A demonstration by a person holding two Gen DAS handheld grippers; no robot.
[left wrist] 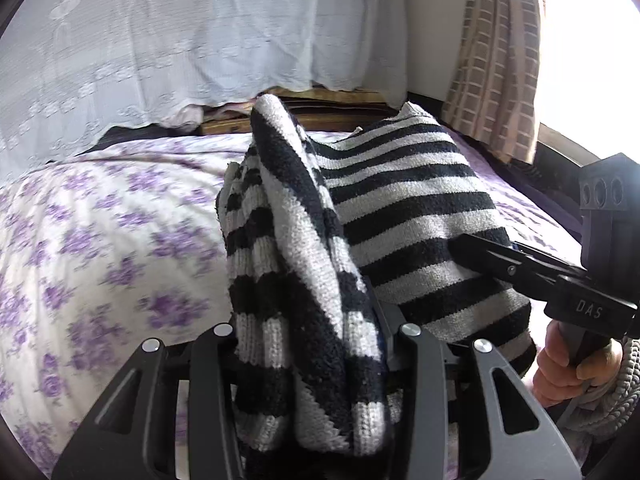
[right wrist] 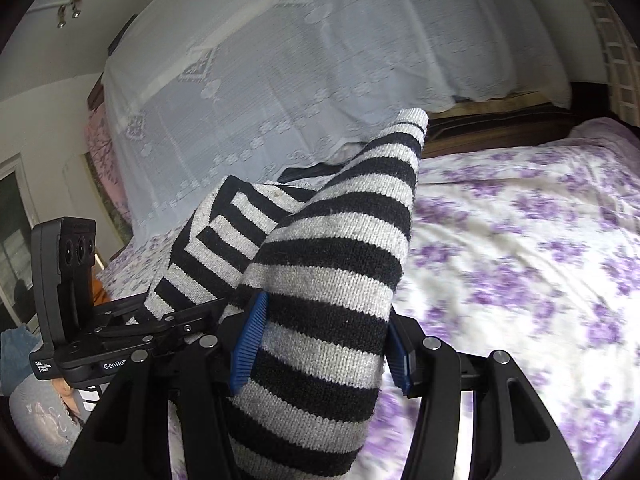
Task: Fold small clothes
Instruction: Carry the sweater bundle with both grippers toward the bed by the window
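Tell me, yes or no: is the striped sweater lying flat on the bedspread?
No. The striped sweater is bunched and lifted above the floral bedspread, clamped by the right gripper.

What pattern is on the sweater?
Black and white-grey horizontal stripes on the knit sweater, clearest in the right wrist view.

Striped sweater [left wrist: 304, 264] buries left gripper [left wrist: 316, 344] fingertips, its lower folds cut off by frame btm, bedspread [right wrist: 520, 248] print blurred, and right gripper [right wrist: 320, 340] pads only partly visible, probably clamped.

Looks like a home bedroom: bed with purple floral sheet [left wrist: 100, 240], white lace cover [right wrist: 280, 80] behind, checked curtain [left wrist: 496, 60] (bright window side).
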